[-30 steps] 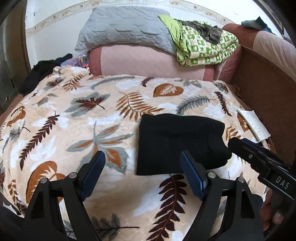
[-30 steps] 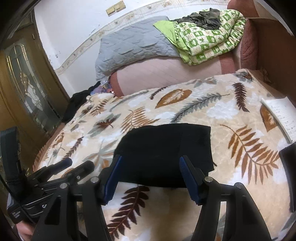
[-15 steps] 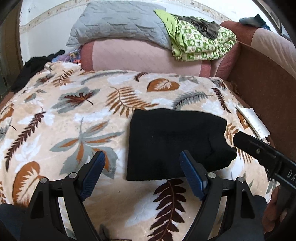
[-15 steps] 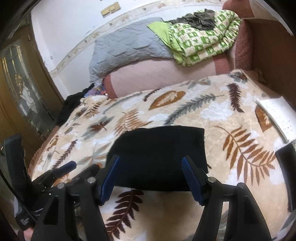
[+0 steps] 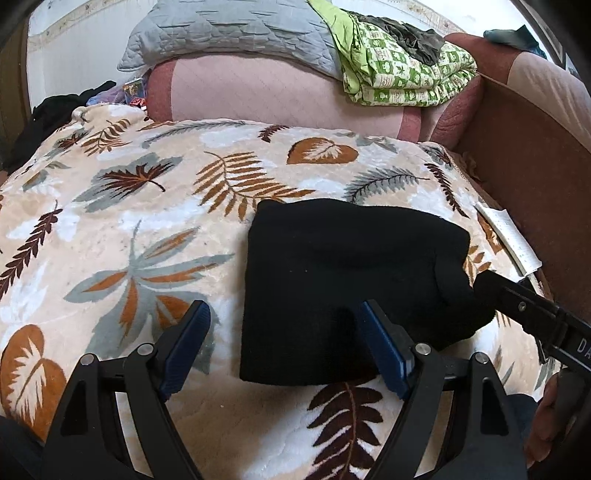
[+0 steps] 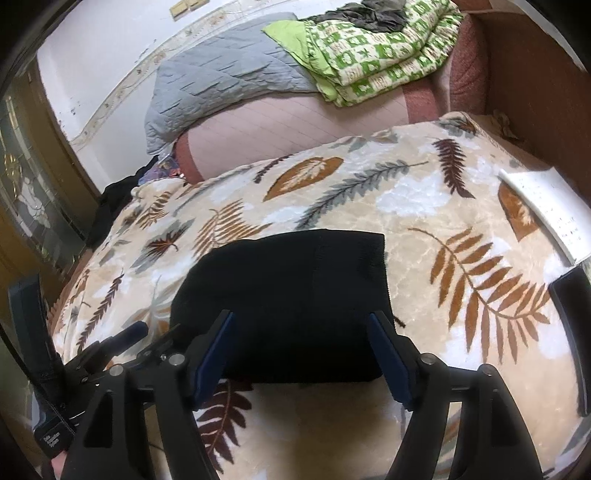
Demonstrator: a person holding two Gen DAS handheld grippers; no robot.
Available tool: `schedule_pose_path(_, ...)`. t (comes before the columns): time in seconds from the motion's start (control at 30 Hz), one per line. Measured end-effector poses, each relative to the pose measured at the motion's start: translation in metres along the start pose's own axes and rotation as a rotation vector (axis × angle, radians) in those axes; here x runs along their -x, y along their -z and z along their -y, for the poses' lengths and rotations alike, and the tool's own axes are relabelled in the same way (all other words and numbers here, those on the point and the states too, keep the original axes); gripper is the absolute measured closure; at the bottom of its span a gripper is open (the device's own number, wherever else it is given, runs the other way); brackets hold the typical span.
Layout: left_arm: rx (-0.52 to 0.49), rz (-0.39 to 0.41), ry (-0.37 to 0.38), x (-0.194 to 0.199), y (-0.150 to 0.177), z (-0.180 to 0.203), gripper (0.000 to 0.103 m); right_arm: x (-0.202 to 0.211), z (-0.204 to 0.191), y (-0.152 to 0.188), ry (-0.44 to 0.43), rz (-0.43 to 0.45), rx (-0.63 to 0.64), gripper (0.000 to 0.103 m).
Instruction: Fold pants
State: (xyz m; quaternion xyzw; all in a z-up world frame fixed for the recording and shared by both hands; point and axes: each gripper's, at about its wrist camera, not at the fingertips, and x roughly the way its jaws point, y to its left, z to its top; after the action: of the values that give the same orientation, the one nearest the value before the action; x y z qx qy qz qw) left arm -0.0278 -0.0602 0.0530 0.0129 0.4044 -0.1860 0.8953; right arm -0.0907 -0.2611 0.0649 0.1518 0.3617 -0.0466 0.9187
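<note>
The black pants (image 5: 343, 280) lie folded into a compact rectangle on the leaf-patterned blanket (image 5: 129, 229); they also show in the right wrist view (image 6: 291, 299). My left gripper (image 5: 284, 347) is open and empty, above the fold's near left corner. My right gripper (image 6: 301, 354) is open and empty, straddling the fold's near edge. In the left wrist view the right gripper's black finger (image 5: 517, 306) sits by the fold's right end.
A grey quilt (image 5: 229, 33) and a green patterned blanket (image 5: 402, 70) are piled on the pink sofa back (image 5: 266, 96). A white paper (image 6: 546, 210) and a dark flat object (image 6: 576, 332) lie at the blanket's right edge. Dark clothes (image 5: 48, 118) lie far left.
Both grippers stayed open and drew slightly closer to the folded pants, which look larger in both views. The pants have not moved.
</note>
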Motion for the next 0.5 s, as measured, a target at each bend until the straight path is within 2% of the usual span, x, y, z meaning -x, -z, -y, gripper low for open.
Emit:
schedule_pose_path(0.27, 0.006, -0.017, 0.066, -0.002, -0.002, -0.003, 0.018, -0.009, 0.015, -0.003, 0.012, 0.005, -0.02, 0.028)
schedule_pose_path(0.4, 0.029, -0.03, 0.094, 0.002, -0.014, -0.018, 0.018, -0.011, 0.031, -0.008, 0.021, 0.006, -0.044, 0.026)
schedule_pose_path(0.5, 0.071, -0.028, 0.133, 0.002, -0.027, -0.035, 0.009, -0.018, 0.046, -0.012, 0.023, 0.003, -0.067, 0.023)
